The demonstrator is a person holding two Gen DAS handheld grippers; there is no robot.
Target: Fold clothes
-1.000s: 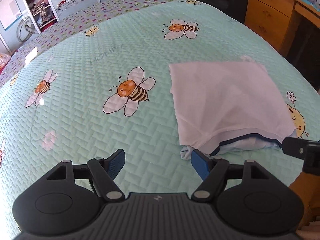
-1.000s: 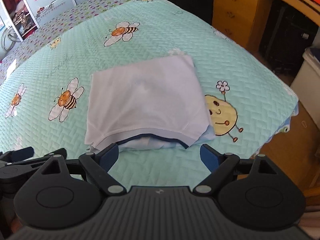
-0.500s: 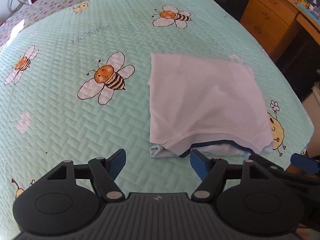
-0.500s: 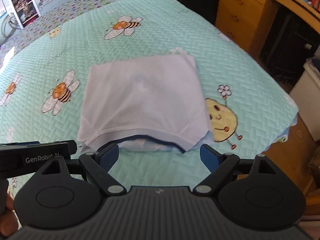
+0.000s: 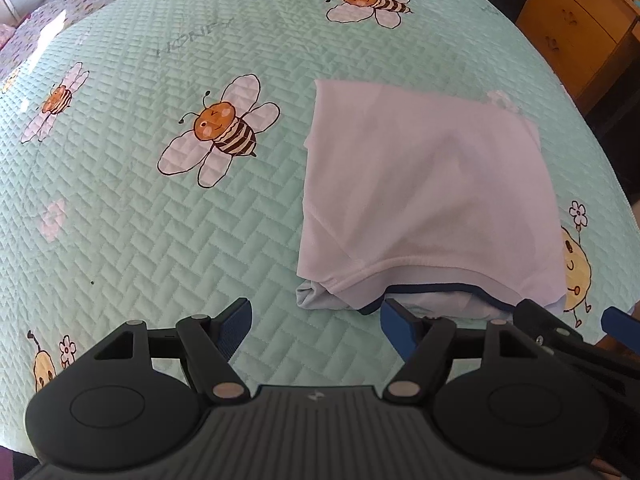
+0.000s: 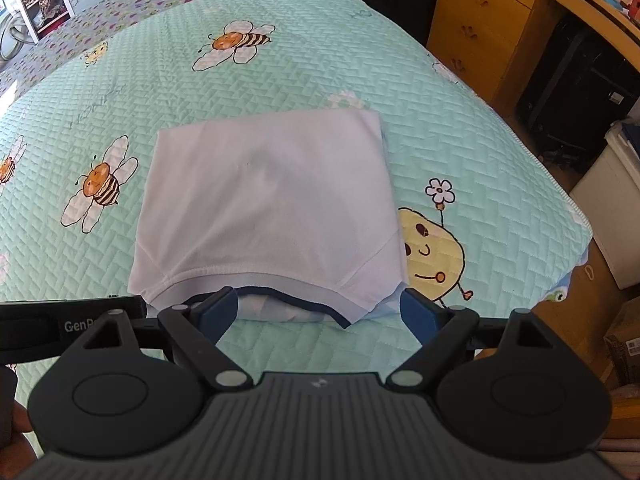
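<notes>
Both my grippers hang released over the folded shirt on the bed.

On the left, my left gripper (image 5: 314,322) has its blue fingers (image 5: 236,326) spread apart with only bedspread (image 5: 160,240) between them; the right-hand finger sits just beside the shirt's near left corner. The folded white shirt (image 6: 268,204) lies flat on the mint bee-print bedspread, toward the bed's right edge, its dark-trimmed collar (image 6: 296,300) facing me. My right gripper (image 6: 320,310) is wide open at that collar edge, fingers (image 6: 218,312) standing either side of it, not pressing the cloth. Further right, wooden drawers (image 6: 476,20) stand beside the bed.
</notes>
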